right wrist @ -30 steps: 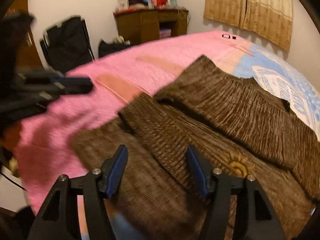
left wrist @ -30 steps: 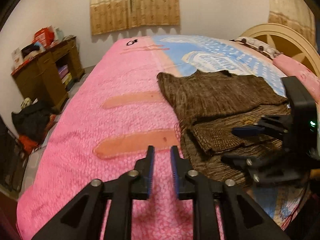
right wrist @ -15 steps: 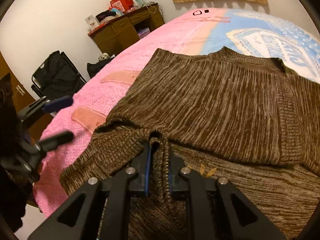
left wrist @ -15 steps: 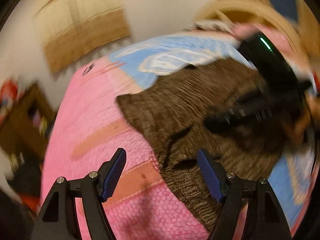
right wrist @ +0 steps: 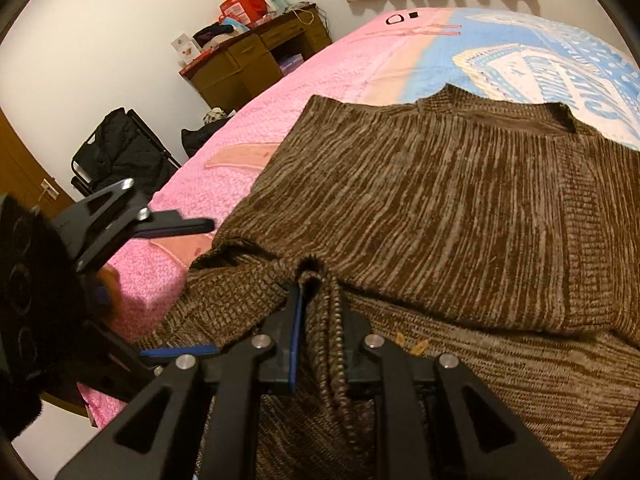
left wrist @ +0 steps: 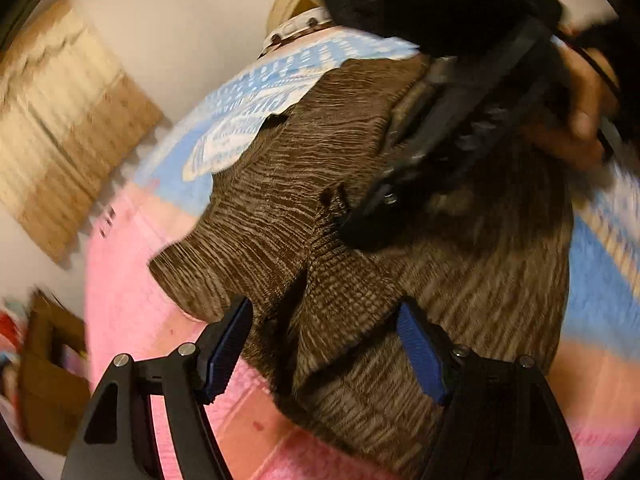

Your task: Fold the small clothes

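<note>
From the left wrist view, we see the left gripper [left wrist: 324, 344] held low over a bed, its blue-padded fingers [left wrist: 228, 344] spread wide with nothing between them. They straddle the near folded edge of a brown knit sweater [left wrist: 280, 208], one pad over the pink blanket [left wrist: 120, 300] beside the hem and the other over the knit. Beyond them the right gripper [left wrist: 352, 228] reaches in from the upper right, tilted steeply downward, a bare hand [left wrist: 580, 120] wrapped around its handle; its tips are pinched into a ridge of the fabric. The picture is blurred, so we cannot make out finer detail.

From the right wrist view, we see the right gripper [right wrist: 318, 312] drawn narrow and gripping a bunched ridge of the sweater [right wrist: 440, 208], which rises in a pleat between the two pads. The garment lies spread across the bed, straddling the pink and blue parts of the blanket [right wrist: 320, 68], neckline toward the far side and its striped upper panel doubled over a darker ribbed layer. A small orange motif [right wrist: 412, 346] shows on the lower layer just beside the pinch. At left the left gripper [right wrist: 180, 284] stands apart from the cloth with fingers wide. A wooden desk [right wrist: 248, 60] piled with clutter sits against the far wall.
</note>
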Motion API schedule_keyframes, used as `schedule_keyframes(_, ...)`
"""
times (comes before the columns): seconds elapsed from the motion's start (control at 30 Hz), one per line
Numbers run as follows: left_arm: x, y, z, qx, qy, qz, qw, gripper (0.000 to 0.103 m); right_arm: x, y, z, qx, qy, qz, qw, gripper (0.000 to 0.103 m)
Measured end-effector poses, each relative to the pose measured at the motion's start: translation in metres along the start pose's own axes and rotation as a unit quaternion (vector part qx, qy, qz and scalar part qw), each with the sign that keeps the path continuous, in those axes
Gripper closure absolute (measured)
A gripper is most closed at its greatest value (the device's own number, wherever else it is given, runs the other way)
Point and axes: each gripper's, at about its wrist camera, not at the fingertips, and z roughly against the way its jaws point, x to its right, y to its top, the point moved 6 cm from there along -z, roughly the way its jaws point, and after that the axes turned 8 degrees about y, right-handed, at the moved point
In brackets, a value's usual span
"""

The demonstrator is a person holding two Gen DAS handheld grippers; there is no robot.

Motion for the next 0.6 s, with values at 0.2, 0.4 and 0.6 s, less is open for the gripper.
schedule_keyframes(0.2, -0.013, 0.0, -0.011, -0.015, -0.05, 0.126, 0.9906, 0.07, -0.01, 0.001, 0.067, 0.08, 0.006, -0.009, 0.997, 0.065)
schedule_keyframes(0.4, -0.029, -0.004, -0.006, -0.008, -0.07, 0.239, 0.9684, 0.08, 0.015, -0.028, 0.177, 0.156, -0.107, 0.004, 0.982, 0.047)
schedule_keyframes(0.6, -0.044, -0.011, -0.013, -0.015, -0.058, 0.326, 0.9434, 0.085, 0.087, -0.103, 0.27, 0.152, -0.262, -0.061, 0.951, 0.041)
